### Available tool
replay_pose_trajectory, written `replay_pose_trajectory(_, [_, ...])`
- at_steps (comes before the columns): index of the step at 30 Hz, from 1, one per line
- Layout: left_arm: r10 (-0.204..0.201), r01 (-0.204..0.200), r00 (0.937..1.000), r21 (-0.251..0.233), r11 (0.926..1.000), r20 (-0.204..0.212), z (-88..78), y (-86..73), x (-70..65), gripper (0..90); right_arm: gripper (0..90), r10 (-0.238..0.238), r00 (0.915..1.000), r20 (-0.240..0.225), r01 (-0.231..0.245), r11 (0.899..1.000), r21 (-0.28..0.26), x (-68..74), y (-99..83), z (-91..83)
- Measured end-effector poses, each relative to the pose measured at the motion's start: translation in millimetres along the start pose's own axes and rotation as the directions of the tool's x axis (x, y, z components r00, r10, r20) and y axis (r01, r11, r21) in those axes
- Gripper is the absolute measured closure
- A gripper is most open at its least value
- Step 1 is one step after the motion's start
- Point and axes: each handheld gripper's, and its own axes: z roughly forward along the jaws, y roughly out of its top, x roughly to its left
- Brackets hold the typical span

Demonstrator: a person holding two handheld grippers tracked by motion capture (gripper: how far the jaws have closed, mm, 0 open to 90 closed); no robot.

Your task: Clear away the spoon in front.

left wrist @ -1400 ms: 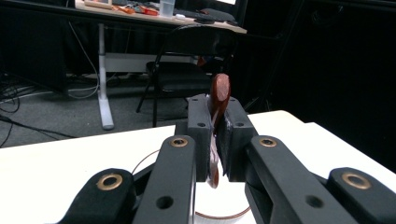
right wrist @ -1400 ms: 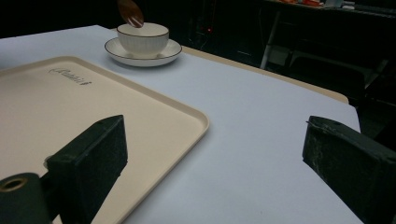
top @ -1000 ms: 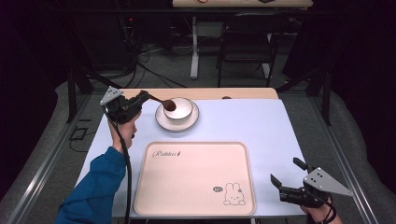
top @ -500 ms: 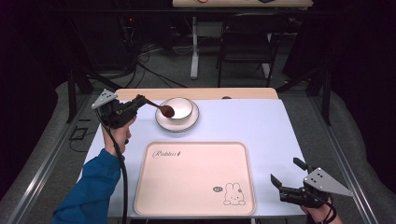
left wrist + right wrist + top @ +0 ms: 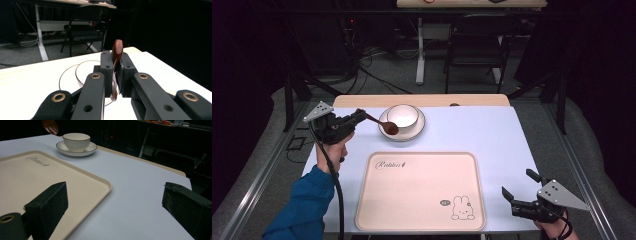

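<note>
spoon lifted clear of the cup

since a second ago we see the left gripper has drawn back toward the table's left edge, and the brown spoon has come out of the white cup; its bowl now hangs over the saucer rim, just left of the cup. the right gripper has not shifted.

the left forearm in a blue sleeve reaches up along the left side of the tray, and the gripper points level toward the cup. its jaws are pressed together, pinching the spoon handle. the right gripper rests at the near right corner of the table, jaws spread wide with nothing between them.
</note>
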Motion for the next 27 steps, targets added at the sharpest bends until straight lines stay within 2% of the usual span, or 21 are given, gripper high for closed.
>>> replay_pose_trajectory(10, [0.015, -0.017, 0.9991, 0.039, 0.9991, 0.04, -7.5, -5.5, -9.6, 84.5, 5.8, -0.001, 1.0, -0.001, 0.001, 1.0, 0.001, 0.0, 0.0, 0.2])
replay_pose_trajectory(27, [-0.015, 0.004, 0.9955, 0.108, 0.9942, 0.094, -26.4, -12.7, -12.6, 84.3, 5.8, -0.002, 1.0, -0.002, 0.002, 1.0, 0.003, 0.6, 0.2, 0.7])
